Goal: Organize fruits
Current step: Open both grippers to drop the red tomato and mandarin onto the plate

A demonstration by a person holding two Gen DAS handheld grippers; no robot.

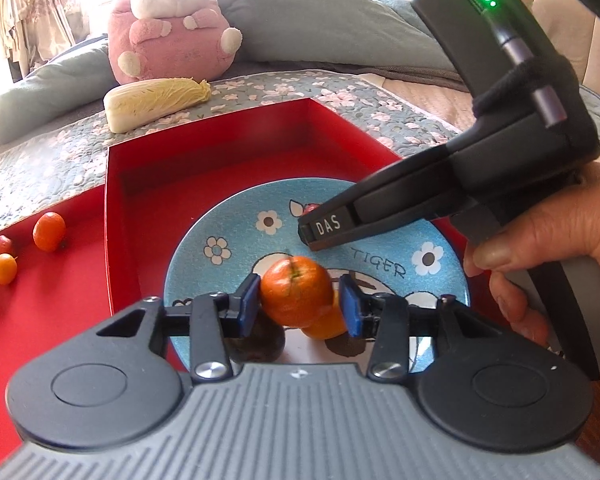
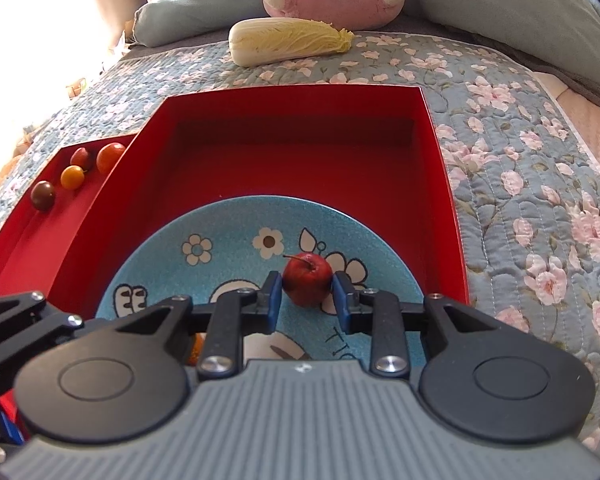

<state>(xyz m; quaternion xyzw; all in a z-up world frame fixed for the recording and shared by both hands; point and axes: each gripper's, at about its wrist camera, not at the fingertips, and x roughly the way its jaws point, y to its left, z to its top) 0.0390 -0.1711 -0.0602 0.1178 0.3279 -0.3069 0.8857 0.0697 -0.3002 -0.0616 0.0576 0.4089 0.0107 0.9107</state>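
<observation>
A blue cartoon plate [image 1: 380, 216] [image 2: 228, 220] lies in a red box [image 1: 220, 148] [image 2: 292, 148]. My left gripper [image 1: 298, 300] has its blue pads around an orange tangerine [image 1: 294, 296]: the left pad touches it, the right pad stands slightly apart. A second orange fruit [image 1: 326, 324] and a dark fruit [image 1: 260, 340] lie on the plate below. My right gripper [image 2: 306, 290] has its pads at both sides of a small red apple [image 2: 307, 278] over the plate. The right gripper also shows in the left wrist view [image 1: 320, 230], held by a hand.
A shallow red lid [image 1: 40, 292] [image 2: 40, 224] to the left holds several small tomatoes and fruits [image 1: 49, 231] [image 2: 110, 156]. A napa cabbage [image 1: 156, 102] [image 2: 288, 40], a pink plush toy [image 1: 172, 24] and pillows lie on the floral quilt [image 2: 520, 168] behind.
</observation>
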